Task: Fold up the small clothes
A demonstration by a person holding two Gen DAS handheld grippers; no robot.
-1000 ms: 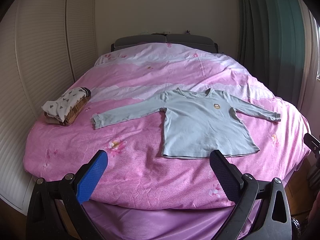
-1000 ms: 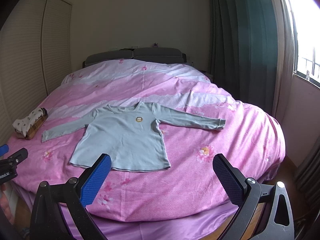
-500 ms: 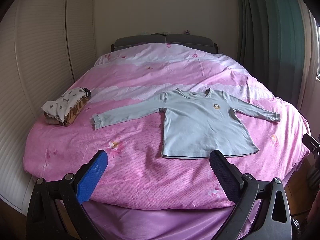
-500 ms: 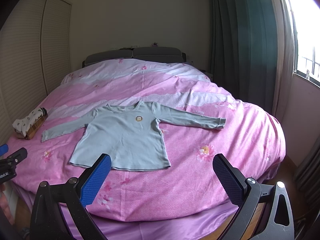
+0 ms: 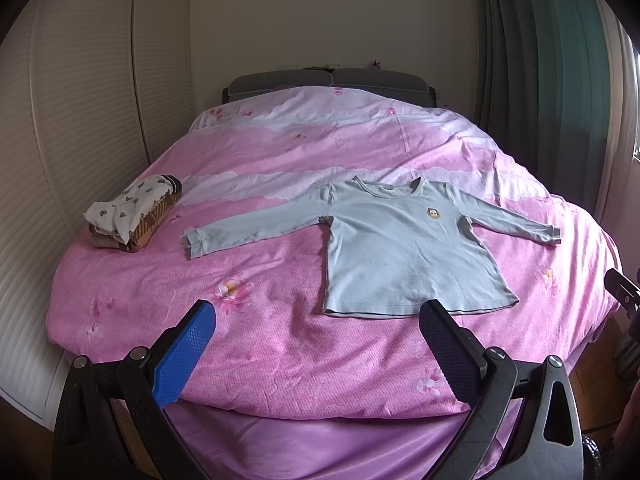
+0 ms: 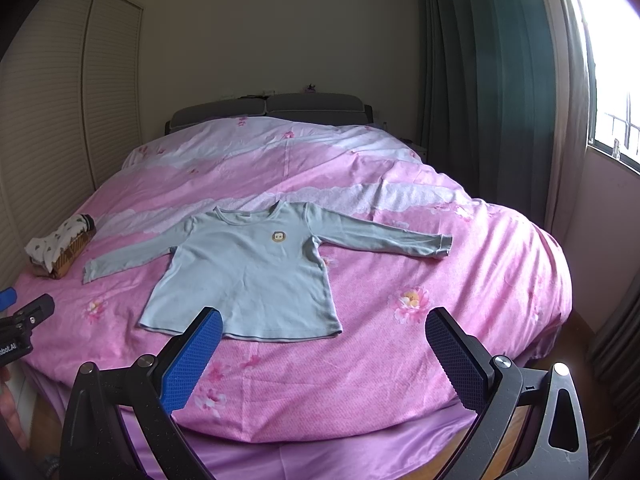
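Observation:
A small light blue long-sleeved shirt (image 5: 404, 248) lies flat and face up on the pink bed, both sleeves spread out, a round monkey badge on its chest. It also shows in the right wrist view (image 6: 256, 268). My left gripper (image 5: 316, 316) is open and empty, held off the foot of the bed, short of the shirt's hem. My right gripper (image 6: 324, 320) is open and empty, also at the foot of the bed, to the right of the hem.
A stack of folded clothes (image 5: 132, 212) sits near the bed's left edge, also in the right wrist view (image 6: 60, 246). The pink quilt (image 5: 280, 344) covers the whole bed. Louvred wardrobe doors (image 5: 80, 128) stand left, dark green curtains (image 6: 488, 92) right.
Nothing has visibly changed. Both grippers stay open in about the same place and the shirt lies still.

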